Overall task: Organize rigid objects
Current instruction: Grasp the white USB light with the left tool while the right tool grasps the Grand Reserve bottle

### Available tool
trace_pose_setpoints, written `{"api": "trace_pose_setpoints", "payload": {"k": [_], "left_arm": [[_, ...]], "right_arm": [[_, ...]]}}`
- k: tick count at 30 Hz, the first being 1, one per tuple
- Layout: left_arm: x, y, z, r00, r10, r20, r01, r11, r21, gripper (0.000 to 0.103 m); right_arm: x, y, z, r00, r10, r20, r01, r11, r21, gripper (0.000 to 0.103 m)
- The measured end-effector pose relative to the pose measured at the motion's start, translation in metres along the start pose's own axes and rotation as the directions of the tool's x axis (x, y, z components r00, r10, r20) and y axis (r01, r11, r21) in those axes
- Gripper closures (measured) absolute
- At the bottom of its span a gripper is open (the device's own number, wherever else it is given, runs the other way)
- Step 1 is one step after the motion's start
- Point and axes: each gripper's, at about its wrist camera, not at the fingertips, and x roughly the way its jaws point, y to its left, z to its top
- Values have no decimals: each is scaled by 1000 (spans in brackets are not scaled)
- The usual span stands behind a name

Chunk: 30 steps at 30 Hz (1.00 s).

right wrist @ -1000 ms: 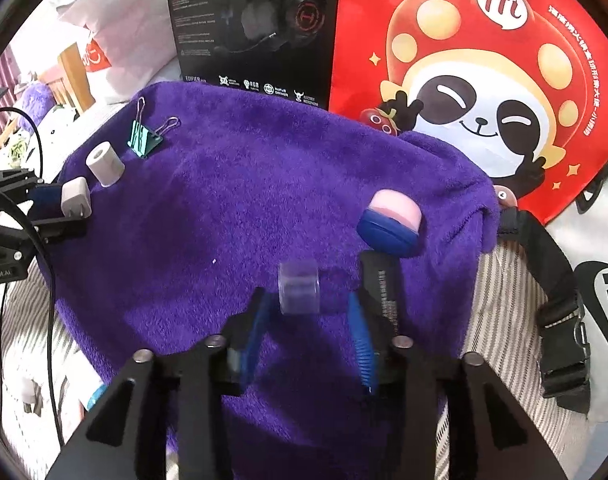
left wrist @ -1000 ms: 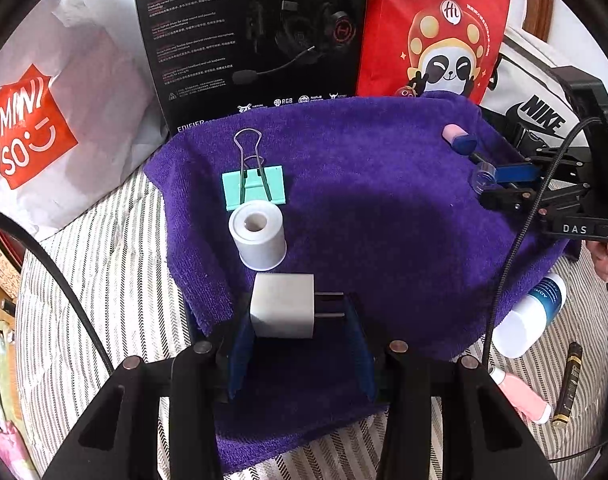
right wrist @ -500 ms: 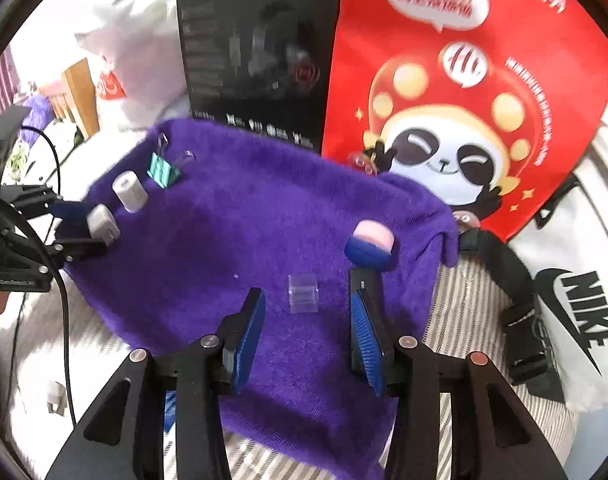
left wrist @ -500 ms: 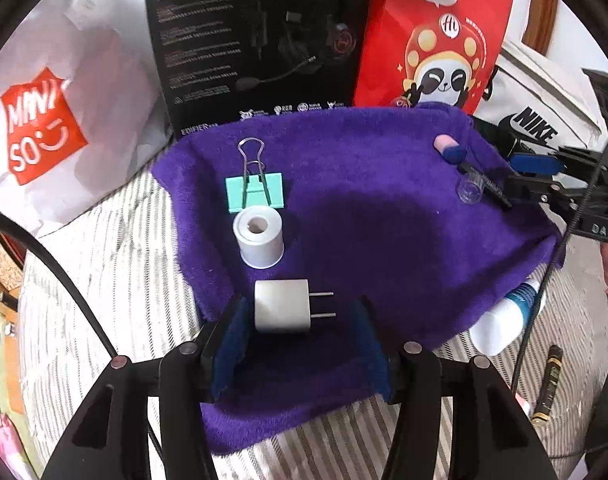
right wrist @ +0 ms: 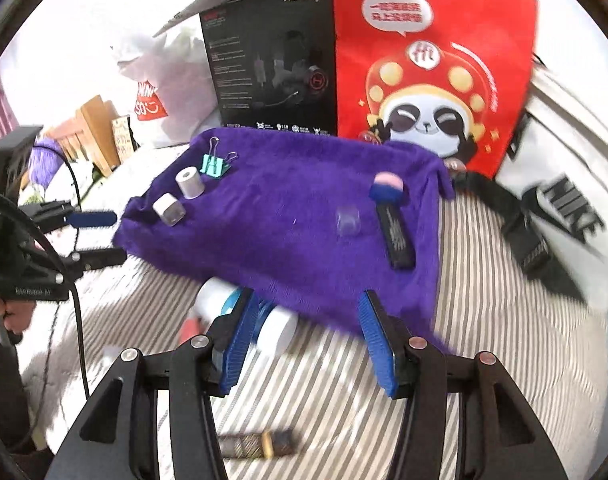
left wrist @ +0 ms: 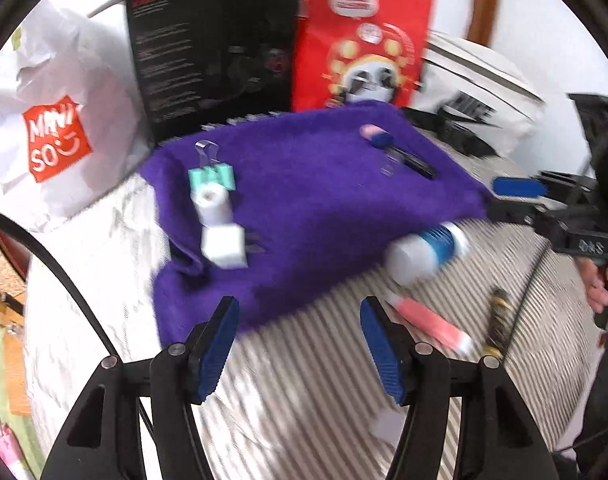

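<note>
On the purple towel [left wrist: 311, 200] [right wrist: 288, 216] a white charger plug [left wrist: 224, 246] [right wrist: 168, 209], a white tape roll [left wrist: 212, 206] [right wrist: 190, 183] and a teal binder clip [left wrist: 212, 178] [right wrist: 214, 166] line its left side. A clear small cube [right wrist: 347, 221] [left wrist: 389, 164], a pink-and-blue eraser [right wrist: 387, 188] [left wrist: 375, 136] and a black bar [right wrist: 395, 236] lie at its right. My left gripper [left wrist: 300, 344] hangs over the striped bedding, jaws opening, nothing between them. My right gripper [right wrist: 307, 340] is likewise opening and holds nothing, just in front of the towel's near edge.
A white bottle with a blue label [left wrist: 427, 254] [right wrist: 260, 316], a pink tube [left wrist: 431, 326] and a dark gold-banded stick [left wrist: 497, 320] [right wrist: 256, 446] lie on the striped bedding [right wrist: 483, 320]. A black headset box [right wrist: 272, 72], a red panda bag [right wrist: 431, 68] and white bags stand behind.
Both grippers let go, opened wider and drew back off the towel. The charger plug stays at the towel's left, the clear cube at its right.
</note>
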Motion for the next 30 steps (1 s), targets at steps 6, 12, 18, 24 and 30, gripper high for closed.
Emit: {"api": "trace_pose_setpoints", "payload": {"k": [6,12,18,24,30], "left_arm": [[-3,-34,-47,999,-36,-29,39,994,105,42],[4,-54,-76,996,-62,-65,74,979,192,42],[6,-60,-87,996,-68,-61,80,969,233,42],[6,-59,-88,993,-103,-54,113,964,240,59],[10,-55,-79,995,-84,-51,92,977,195,68]], "right_arm": [[-13,-4,-35,1000,-3,-11,4,996,84,51],[-21,-14,-63,1000,-4,-22,7,987,161,51],[-24,-23,-81,999,-22,-42,31,978,208,51],[-22,-22,-93,997,-33,-66,46,977,207,51],[-14,-11,-100,996,-14,-89,32,980,194,51]]}}
